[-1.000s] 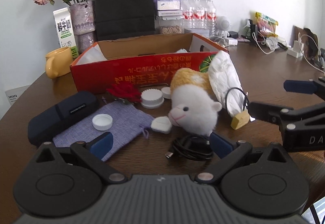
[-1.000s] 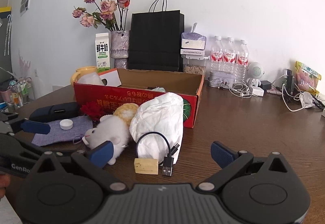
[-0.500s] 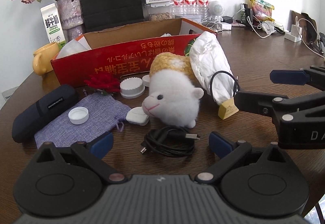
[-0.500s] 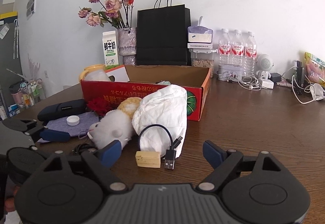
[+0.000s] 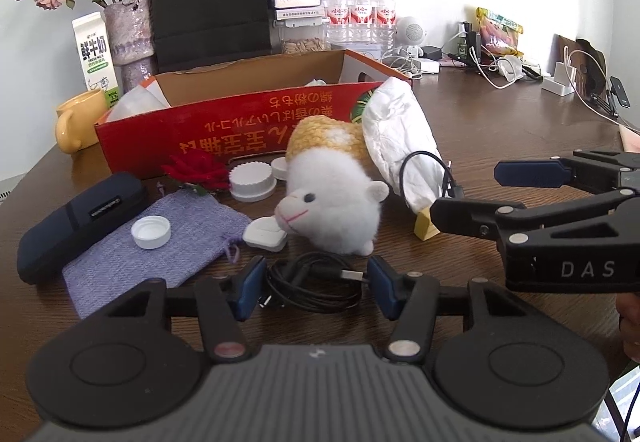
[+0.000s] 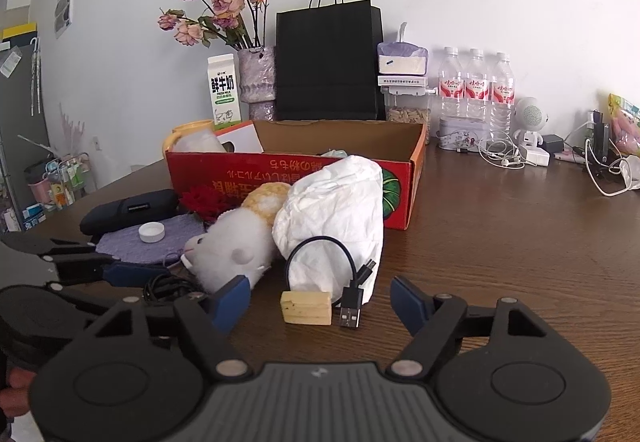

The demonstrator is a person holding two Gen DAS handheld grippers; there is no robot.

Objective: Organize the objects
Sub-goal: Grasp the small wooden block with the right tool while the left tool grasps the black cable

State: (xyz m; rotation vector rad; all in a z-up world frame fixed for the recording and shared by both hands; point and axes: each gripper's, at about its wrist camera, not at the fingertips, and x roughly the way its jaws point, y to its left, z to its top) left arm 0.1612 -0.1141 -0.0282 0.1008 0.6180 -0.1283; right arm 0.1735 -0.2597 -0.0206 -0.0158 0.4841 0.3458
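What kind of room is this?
Probably a home or small office room: a wooden table against a white wall, holding a vase of dried roses, a milk carton and tangled chargers.

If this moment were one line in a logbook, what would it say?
left gripper: jaws closing around coiled cable | right gripper: closing, wood block between jaws, untouched | box: behind
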